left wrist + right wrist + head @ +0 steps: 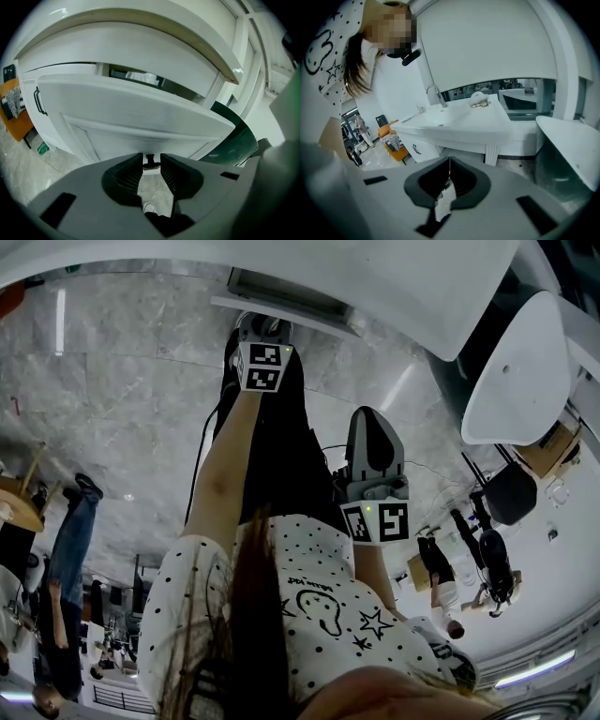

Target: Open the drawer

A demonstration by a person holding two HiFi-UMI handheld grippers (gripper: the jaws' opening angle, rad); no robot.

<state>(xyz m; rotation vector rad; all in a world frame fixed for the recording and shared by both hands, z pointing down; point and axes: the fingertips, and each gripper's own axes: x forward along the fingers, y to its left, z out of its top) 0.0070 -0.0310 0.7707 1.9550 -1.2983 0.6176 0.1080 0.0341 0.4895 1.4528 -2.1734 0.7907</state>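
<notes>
A white vanity drawer (pixel 140 117) stands pulled out, with a dark gap (pixel 136 76) showing behind its front panel. Its small dark handle (pixel 150 161) sits between the two ribbed pads of my left gripper (pixel 150 159), which is shut on it. In the head view the left gripper (pixel 262 326) reaches far forward to the drawer front (pixel 281 306) under the white counter. My right gripper (pixel 373 427) hangs back to the right, away from the drawer. Its jaws meet at the tips (pixel 449 160), shut with nothing held.
A neighbouring cabinet door with a dark handle (pixel 40 101) is left of the drawer. An orange chair (pixel 16 117) stands further left. A white basin with a faucet (pixel 433 91) and a white tub (pixel 572 145) show in the right gripper view. The floor (pixel 122 409) is grey marble.
</notes>
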